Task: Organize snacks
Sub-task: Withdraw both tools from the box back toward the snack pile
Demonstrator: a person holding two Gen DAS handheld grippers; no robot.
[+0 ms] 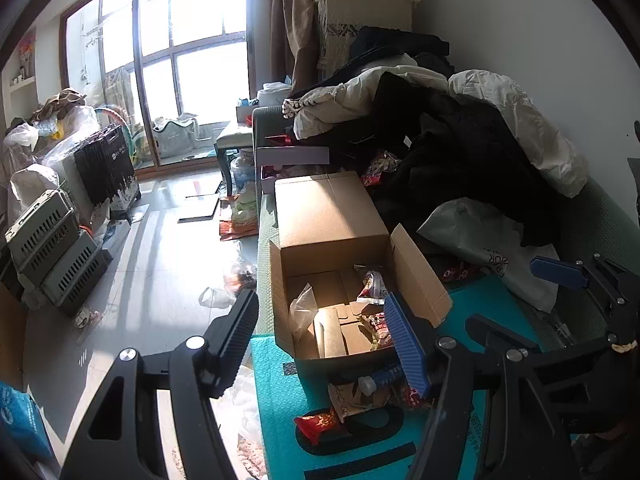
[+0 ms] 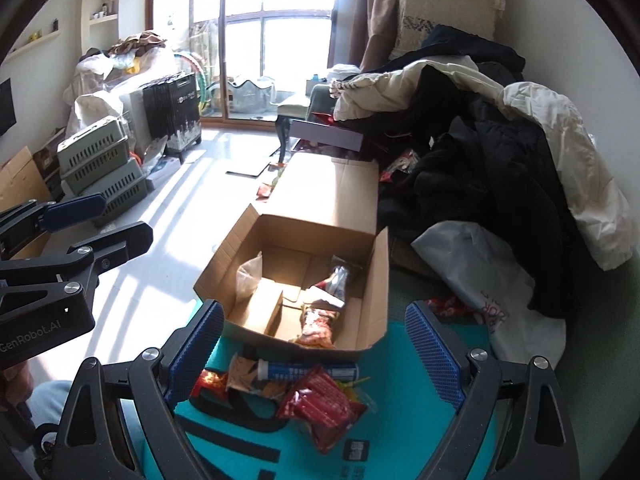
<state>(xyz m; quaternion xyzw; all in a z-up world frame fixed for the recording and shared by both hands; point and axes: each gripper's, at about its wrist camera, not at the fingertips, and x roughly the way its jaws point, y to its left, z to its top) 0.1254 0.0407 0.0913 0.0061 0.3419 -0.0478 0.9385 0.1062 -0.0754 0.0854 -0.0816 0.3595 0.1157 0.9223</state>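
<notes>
An open cardboard box (image 1: 332, 240) (image 2: 304, 240) stands on a teal mat (image 2: 404, 432) on the sofa, with several snack packets (image 2: 320, 320) and a clear bag inside. In front of the box lies a small pile: a red packet (image 2: 324, 404), a white and blue tube (image 2: 304, 370) (image 1: 380, 378) and a red-orange packet (image 1: 320, 424). My left gripper (image 1: 324, 336) hangs open over the box's near end with nothing between its fingers. My right gripper (image 2: 316, 352) stands wide open above the pile, holding nothing. Each gripper also shows in the other's view: right gripper (image 1: 532, 300), left gripper (image 2: 96, 224).
A heap of dark and white clothes (image 1: 460, 140) and a white plastic bag (image 2: 480, 280) fill the sofa to the right of the box. Left of the sofa is tiled floor (image 1: 152, 272) with bags, grey crates (image 1: 52, 248) and a black case (image 1: 106, 164) along the wall.
</notes>
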